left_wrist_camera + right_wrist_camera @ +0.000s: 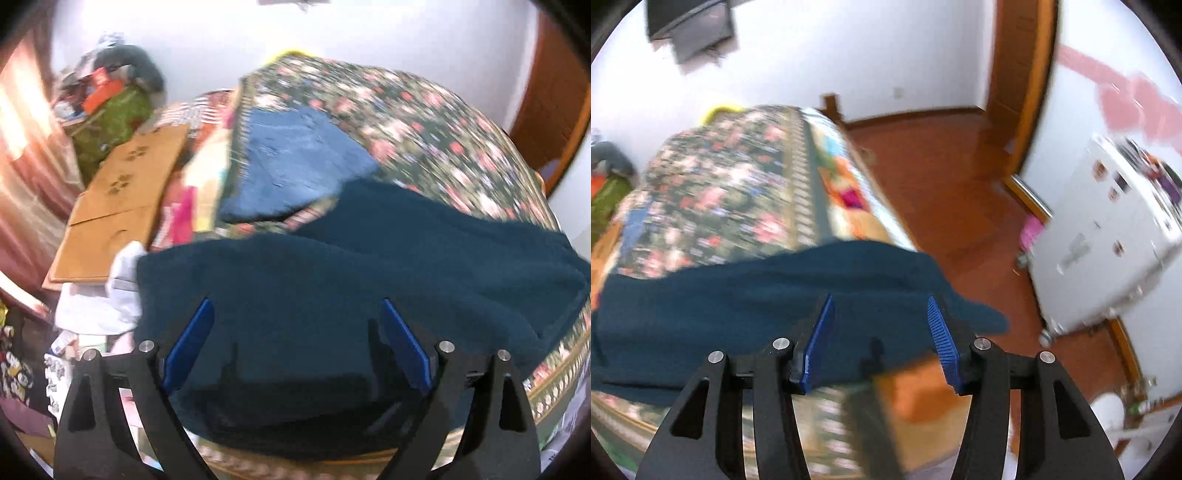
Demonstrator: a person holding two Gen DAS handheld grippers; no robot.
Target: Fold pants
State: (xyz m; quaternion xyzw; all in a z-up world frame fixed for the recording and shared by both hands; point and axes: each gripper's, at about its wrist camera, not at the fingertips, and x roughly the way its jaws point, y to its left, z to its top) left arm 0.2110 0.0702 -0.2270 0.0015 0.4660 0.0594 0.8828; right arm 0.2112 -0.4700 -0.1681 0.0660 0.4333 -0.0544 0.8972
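Floral bedspread (pixel 424 122) with folded blue cloth (pixel 295 162) on it; cardboard (pixel 122 199) leftward; wooden floor (pixel 945 192), white cabinet (pixel 1108 236) rightward.

Both wrist views look down close over the bed's near edge. The left faces the bed's (pixel 424 122) left side; the right faces its right edge and floor (pixel 942 192). Both share the teal pants (pixel 351 288) and floral bedspread (pixel 720 192).

Dark teal fleece pants (pixel 332 288) lie spread flat across the bed's near end, one end overhanging its edge.
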